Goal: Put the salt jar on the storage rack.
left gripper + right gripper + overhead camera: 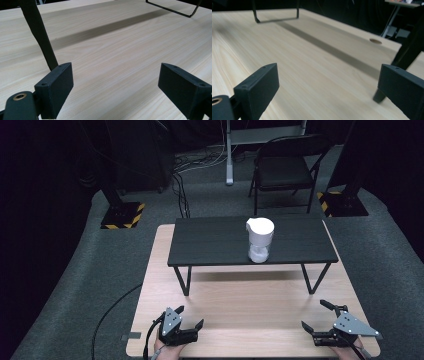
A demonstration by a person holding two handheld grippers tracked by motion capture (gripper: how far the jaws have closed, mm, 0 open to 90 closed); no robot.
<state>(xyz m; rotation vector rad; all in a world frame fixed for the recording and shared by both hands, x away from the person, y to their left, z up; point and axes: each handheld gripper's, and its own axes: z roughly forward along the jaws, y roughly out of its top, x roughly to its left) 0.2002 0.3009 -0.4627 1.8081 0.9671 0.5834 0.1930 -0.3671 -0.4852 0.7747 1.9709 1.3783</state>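
— Fingers on the left gripper stand wide apart with only bare wood between them. Anything held?

— Nothing. Same for the right gripper at the lower right of the high view: its 2 jaws are spread wide, and the right gripper view shows just the light wooden table between them.

— Where is the thing they would go for?

— A white jug with a lid stands upright on the small black table, right of that top's middle, near the centre of the high view. That black table sits on the far half of the wooden one, on thin metal legs.

— So how far along is the work?

— I judge it is at the very start. Both grippers rest low at the bottom edge of the frame, well apart from the jug, and neither touches it. The reach, the grasp and whatever is done with the jug are all left to do.
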